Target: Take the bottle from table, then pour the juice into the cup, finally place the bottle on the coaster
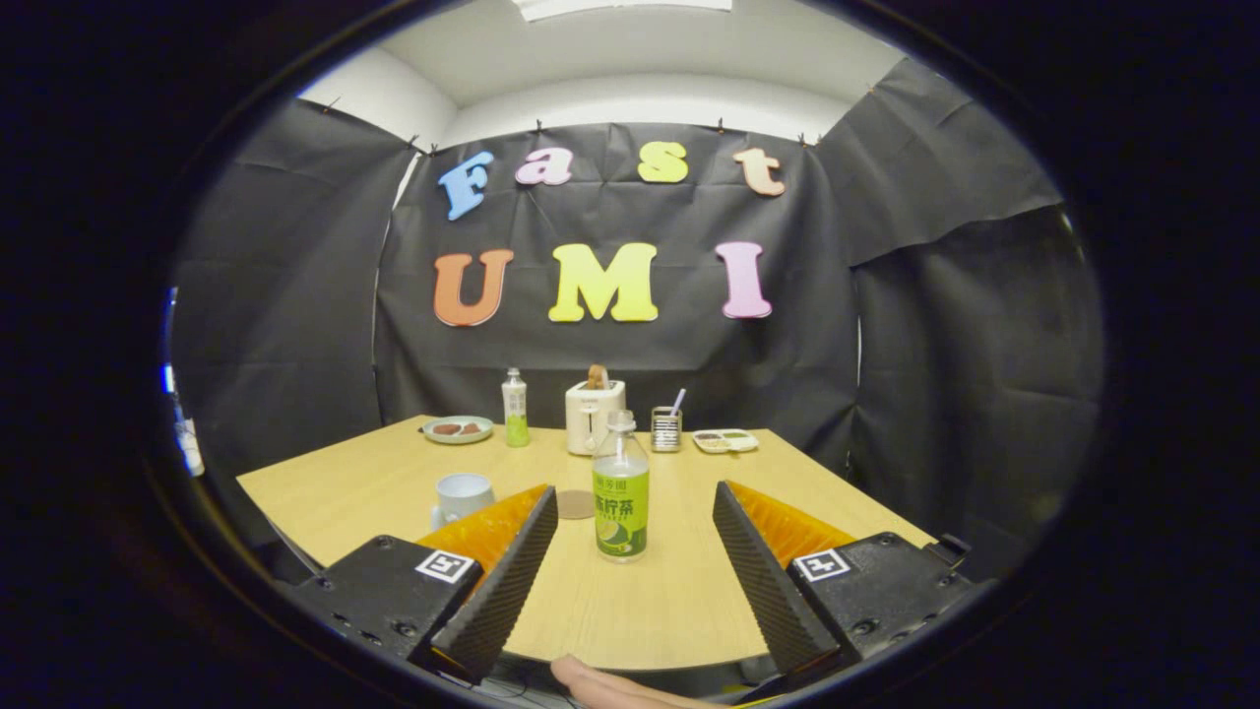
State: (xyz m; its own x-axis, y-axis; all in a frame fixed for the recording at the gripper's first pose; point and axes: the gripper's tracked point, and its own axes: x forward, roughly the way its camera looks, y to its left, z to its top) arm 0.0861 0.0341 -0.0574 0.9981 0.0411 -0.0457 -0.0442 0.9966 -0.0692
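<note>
The bottle (pixel 620 487) stands upright on the table (pixel 650 601) between the wide-spread, empty fingers (pixel 512 566), and looks like light, smooth, slightly yielding plastic, best gripped around the labelled middle, clear of the cap.

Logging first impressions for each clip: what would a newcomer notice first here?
The green-labelled juice bottle stands upright on the wooden table, just ahead of the open gripper. A white cup and round coaster sit to its left; a toaster stands at the far edge.
</note>
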